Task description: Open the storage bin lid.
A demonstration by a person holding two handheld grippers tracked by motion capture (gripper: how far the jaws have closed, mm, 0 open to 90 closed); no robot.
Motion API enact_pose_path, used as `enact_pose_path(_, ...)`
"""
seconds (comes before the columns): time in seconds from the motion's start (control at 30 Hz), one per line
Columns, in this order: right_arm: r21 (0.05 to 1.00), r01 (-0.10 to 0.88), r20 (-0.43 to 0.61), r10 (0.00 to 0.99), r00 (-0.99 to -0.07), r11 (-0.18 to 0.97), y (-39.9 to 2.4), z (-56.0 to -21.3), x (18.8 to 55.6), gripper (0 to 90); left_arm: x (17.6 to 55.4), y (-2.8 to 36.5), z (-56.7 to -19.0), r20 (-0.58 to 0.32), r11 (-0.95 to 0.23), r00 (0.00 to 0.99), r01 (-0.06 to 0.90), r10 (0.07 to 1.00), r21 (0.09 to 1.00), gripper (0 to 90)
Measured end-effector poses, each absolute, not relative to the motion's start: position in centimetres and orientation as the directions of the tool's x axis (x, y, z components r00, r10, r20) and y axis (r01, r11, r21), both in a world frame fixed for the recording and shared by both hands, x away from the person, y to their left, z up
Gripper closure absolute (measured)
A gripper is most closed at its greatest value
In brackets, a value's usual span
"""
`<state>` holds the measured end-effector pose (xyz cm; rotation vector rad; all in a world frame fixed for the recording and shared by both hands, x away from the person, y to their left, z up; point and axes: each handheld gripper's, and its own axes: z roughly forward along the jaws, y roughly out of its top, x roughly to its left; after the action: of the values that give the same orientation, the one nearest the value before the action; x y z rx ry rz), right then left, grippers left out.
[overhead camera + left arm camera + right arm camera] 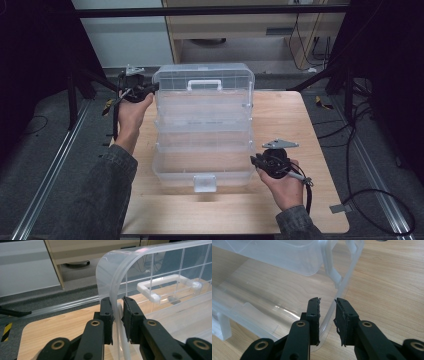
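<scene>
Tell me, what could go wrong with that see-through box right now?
1. The left gripper pinches only the thin curved edge of the raised lid; it might slip off and the lid could drop.
2. The right gripper straddles the bottom tray's thin wall at one corner, so pulling might flex the clear plastic box or skid it across the wooden table.

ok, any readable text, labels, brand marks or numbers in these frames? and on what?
None readable.
Clear plastic box: no label, brand or number on its walls, lid or white handle.
Wooden table: bare, no markings.
Yellow-black hazard tape on the floor: stripes, no words.
Both grippers: no print on the black jaws.
</scene>
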<state>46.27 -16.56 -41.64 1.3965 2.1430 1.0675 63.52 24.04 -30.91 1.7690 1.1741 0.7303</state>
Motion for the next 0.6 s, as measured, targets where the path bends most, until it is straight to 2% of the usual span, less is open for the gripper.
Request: enact_pose_path(0.6,0.756,0.615,0.097,0.891,-0.443,0.223,-16.6,-41.6,46.3,73.2,64.7,24.0,-31.1,-0.004,-0.177,0.381,0.440,0.925,0.881,77.4)
